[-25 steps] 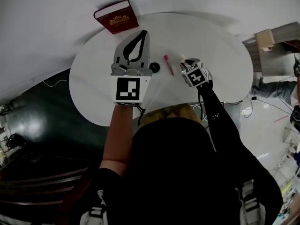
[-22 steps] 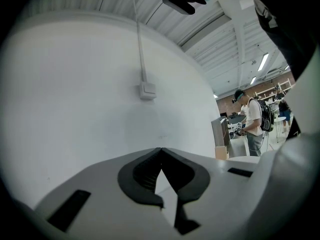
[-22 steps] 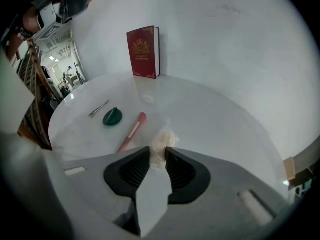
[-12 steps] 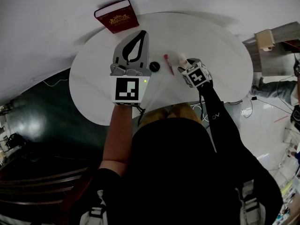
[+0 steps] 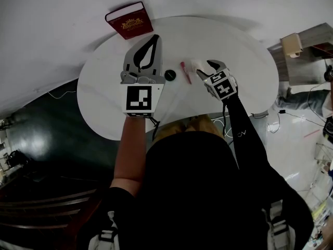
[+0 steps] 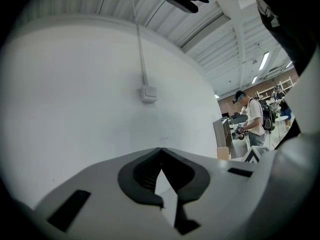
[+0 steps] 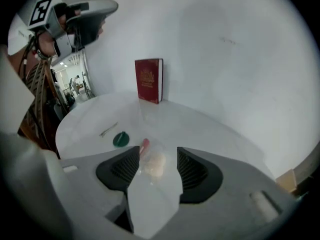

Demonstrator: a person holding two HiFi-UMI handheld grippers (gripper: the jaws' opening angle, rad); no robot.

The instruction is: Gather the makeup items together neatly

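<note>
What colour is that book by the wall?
The book is dark red with gold print; right gripper view.

Not much to read here, tbh. The dark red book [image 5: 130, 21] at the upper left of the head view has a gold crest with a line of gold lettering under it, but it's too small and blurry to make out. It's no clearer in the right gripper view. The left gripper [image 5: 155, 37] and right gripper [image 5: 205, 65] each carry a marker cube [image 5: 139, 98] with black-and-white square patterns only, no letters or digits. There's a tiny white print on the black sleeve [image 5: 242, 133] at the right, and I can't read that either.
</note>
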